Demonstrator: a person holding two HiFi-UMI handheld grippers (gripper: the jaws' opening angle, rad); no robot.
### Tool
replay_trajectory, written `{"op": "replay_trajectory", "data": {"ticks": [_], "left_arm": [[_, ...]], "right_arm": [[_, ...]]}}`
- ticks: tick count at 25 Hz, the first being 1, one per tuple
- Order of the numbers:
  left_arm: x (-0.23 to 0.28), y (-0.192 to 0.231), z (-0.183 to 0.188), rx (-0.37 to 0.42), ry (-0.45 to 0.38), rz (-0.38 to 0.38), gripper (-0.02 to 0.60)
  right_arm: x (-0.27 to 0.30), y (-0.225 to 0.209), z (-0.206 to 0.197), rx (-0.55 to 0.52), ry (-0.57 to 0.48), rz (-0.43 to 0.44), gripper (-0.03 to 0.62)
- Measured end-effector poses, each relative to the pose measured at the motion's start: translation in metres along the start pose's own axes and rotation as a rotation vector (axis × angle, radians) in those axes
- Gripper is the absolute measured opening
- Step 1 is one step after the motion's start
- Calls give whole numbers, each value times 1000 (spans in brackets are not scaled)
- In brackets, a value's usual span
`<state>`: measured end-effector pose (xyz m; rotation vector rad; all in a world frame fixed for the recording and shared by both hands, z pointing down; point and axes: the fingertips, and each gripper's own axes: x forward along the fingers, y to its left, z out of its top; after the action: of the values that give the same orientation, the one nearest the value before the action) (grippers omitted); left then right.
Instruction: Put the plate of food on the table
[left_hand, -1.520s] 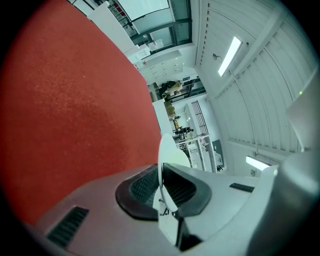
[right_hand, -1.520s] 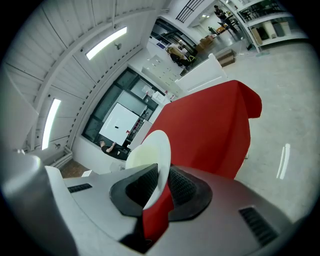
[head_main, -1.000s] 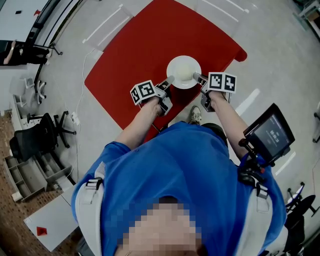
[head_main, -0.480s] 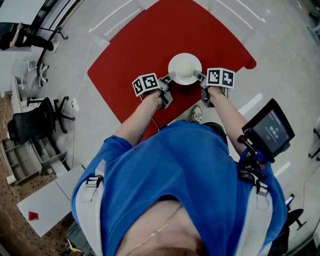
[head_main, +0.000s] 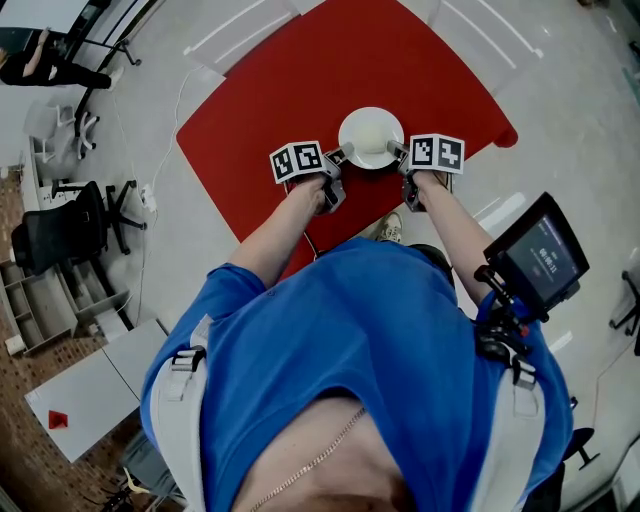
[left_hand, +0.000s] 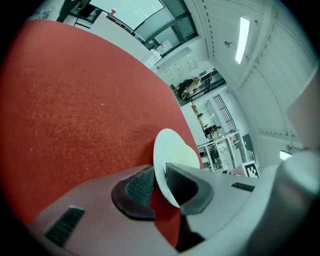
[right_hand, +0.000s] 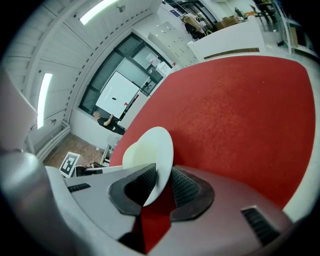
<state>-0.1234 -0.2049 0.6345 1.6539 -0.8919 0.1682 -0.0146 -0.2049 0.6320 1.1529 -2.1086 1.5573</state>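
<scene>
Left gripper: you are clamping the plate by its left rim, keeping it level.
Right gripper: jaws have just been opening; the opposite rim is sitting between them, one pad standing clear. You are probably letting go.
Plate: sitting in from the table's near edge, food heaped centrally.
Why: opposite holds are guarding against tipping.

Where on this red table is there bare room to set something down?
The red table is bare nearly everywhere: the far half beyond the plate, and patches either side of it out to the table's edges. Crowded only at the near edge, around the plate.
</scene>
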Motion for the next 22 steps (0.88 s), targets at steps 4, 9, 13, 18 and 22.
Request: {"op": "replay_trajectory", "data": {"ticks": [4, 9, 13, 18, 22], "left_arm": [[0, 5, -2, 20, 16, 28, 60], [0, 4, -1, 42, 18, 42, 64], [0, 4, -2, 67, 24, 57, 67], [-2, 6, -1, 107, 30, 83, 77], [-3, 7, 0, 156, 33, 113, 81]], "right_arm": [[3, 0, -2, -16, 8, -14, 61], [2, 0, -1, -39, 2, -34, 66], [2, -1, -1, -58, 2, -51, 71], [3, 0, 0, -95, 3, -67, 78], [3, 0, 1, -143, -2, -85, 84]]}}
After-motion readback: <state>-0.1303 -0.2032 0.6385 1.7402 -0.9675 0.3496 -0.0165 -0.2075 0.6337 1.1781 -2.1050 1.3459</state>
